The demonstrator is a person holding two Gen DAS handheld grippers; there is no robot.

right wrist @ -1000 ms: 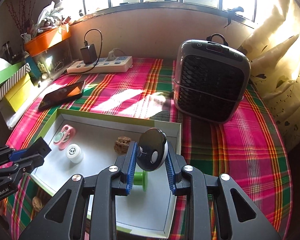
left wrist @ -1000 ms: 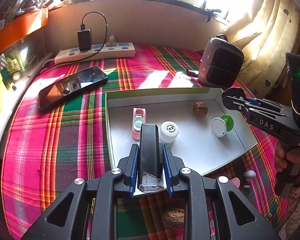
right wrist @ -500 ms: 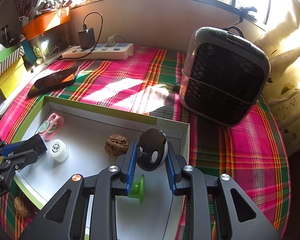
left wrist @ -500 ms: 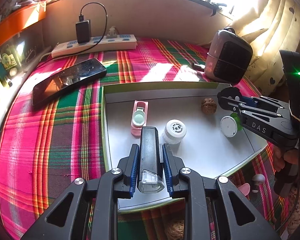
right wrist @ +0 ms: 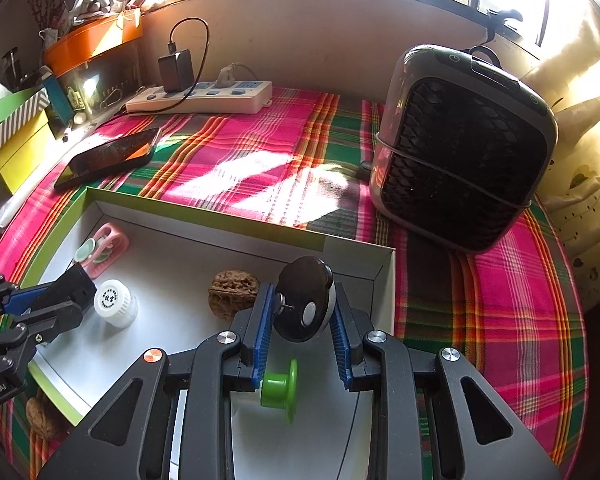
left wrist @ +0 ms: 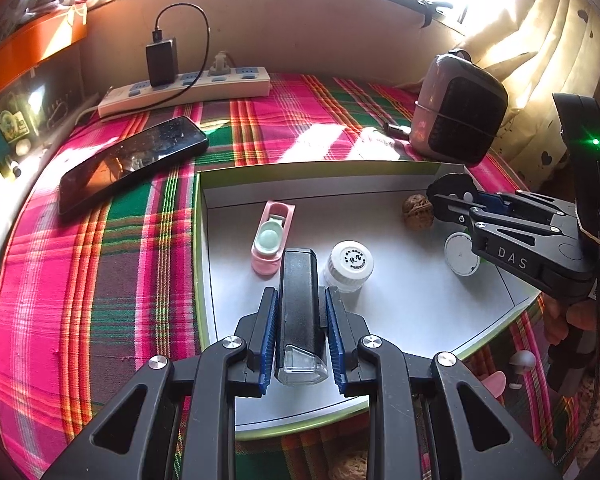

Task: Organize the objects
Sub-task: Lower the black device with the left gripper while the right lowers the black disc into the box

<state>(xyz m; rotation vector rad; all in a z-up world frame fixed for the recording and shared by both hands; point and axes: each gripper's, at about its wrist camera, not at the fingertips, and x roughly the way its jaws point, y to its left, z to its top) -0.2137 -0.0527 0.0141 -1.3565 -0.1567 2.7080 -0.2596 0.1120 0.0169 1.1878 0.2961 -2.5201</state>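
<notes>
A shallow white tray with a green rim (left wrist: 198, 240) (right wrist: 204, 216) lies on the plaid cloth. In it are a pink holder (left wrist: 270, 238) (right wrist: 104, 246), a white capped bottle (left wrist: 349, 266) (right wrist: 114, 302), a walnut (left wrist: 418, 212) (right wrist: 232, 292) and a green-and-white spool (left wrist: 462, 254) (right wrist: 280, 388). My left gripper (left wrist: 300, 332) is shut on a black bar-shaped device with a clear end (left wrist: 300, 312), above the tray's near left part. My right gripper (right wrist: 302, 328) is shut on a round black disc (right wrist: 304, 304), above the tray's right end by the walnut; it also shows in the left wrist view (left wrist: 452, 196).
A black phone (left wrist: 132, 160) (right wrist: 112, 156) and a white power strip with a charger (left wrist: 188, 88) (right wrist: 204, 96) lie behind the tray. A grey heater (left wrist: 458, 116) (right wrist: 464, 148) stands at the right. A second walnut (right wrist: 42, 416) lies on the cloth in front.
Both grippers have moved forward over the tray with their objects still held. The right gripper now hangs closer to the walnut and the tray's far right corner.
</notes>
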